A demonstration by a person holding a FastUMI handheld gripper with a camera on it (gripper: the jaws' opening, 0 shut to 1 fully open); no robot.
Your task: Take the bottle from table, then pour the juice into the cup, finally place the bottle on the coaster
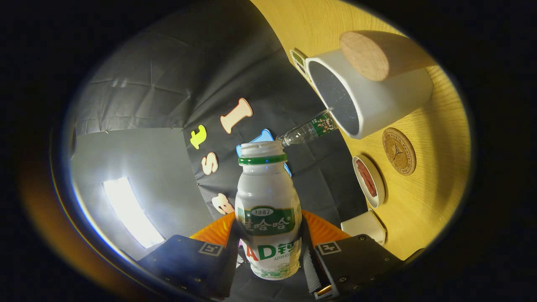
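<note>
The bottle (268, 209), a small white one with a green band under its open neck and a green label, sits gripped between the two fingers of the gripper (268, 256), which pinch it from either side around its lower body; its mouth points ahead, away from the fingers. The whole scene is rolled over, so the wooden table (432, 201) stands like a wall to the bottle's right. Just beyond the bottle's mouth and a little to the right lies a clear plastic bottle (308, 131) with a green label, its far end reaching the rim of the cup (377, 105). That cup is white, its open mouth facing toward the bottle, and a pale wooden cylinder (377, 52) stands just beside it. Nearer the fingers on the table are a round cork coaster (399, 151), a small white dish (368, 180) holding something reddish, and a white block (364, 225).
</note>
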